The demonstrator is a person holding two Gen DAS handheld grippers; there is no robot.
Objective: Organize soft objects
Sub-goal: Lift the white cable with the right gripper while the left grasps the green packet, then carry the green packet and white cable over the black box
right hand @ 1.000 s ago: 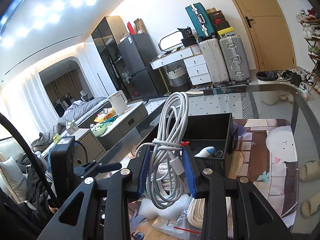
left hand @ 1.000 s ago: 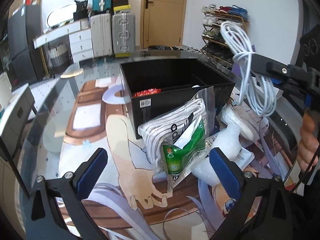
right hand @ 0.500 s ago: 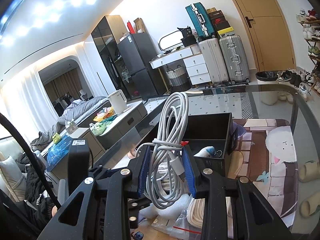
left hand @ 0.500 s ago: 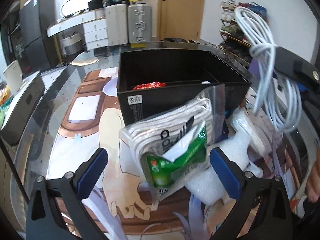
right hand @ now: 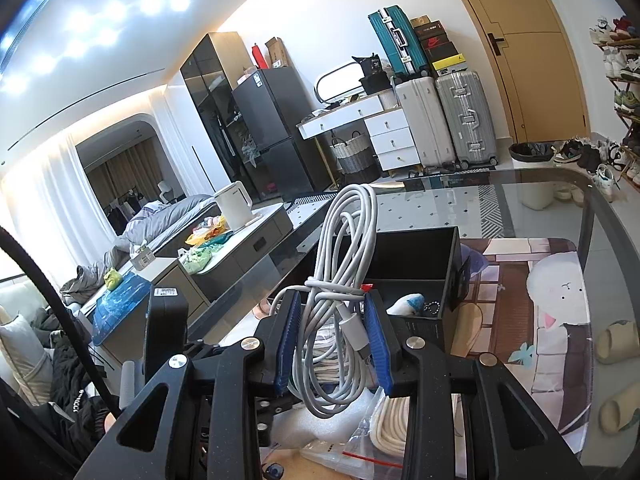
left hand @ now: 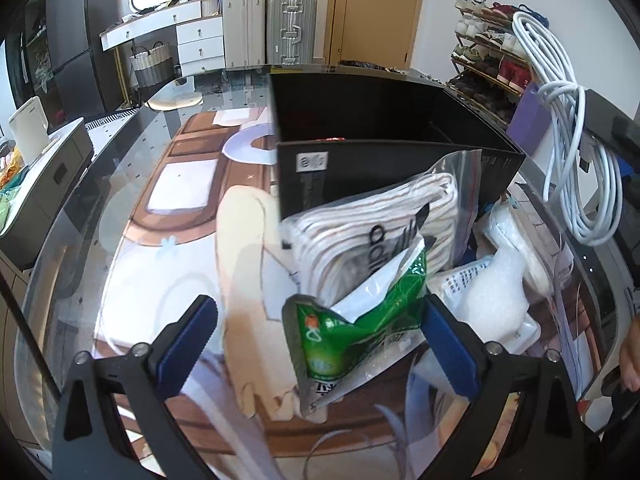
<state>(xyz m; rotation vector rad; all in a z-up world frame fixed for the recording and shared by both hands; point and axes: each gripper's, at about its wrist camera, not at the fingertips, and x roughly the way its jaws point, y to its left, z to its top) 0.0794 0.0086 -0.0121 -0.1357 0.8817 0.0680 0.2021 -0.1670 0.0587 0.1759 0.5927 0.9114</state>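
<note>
My right gripper (right hand: 333, 344) is shut on a coiled white cable (right hand: 340, 280) and holds it in the air beside a black divided box (right hand: 416, 256). The cable also shows at the right of the left wrist view (left hand: 576, 152). My left gripper (left hand: 316, 344) is open, close to a green packet (left hand: 356, 332) that lies on a clear bag of white socks (left hand: 380, 232) in front of the box (left hand: 384, 152). White foam wrap (left hand: 496, 300) lies to the right of them.
The glass table (left hand: 132, 208) carries a printed mat. In the box are a red item and a small blue-white plush (right hand: 408, 304). Suitcases (left hand: 272, 24), a door and a shoe rack (left hand: 488, 64) stand behind. A low cabinet (left hand: 44, 176) is at the left.
My left gripper has moved closer to the sock bag and green packet, which now look larger. The right gripper has held still with the cable.
</note>
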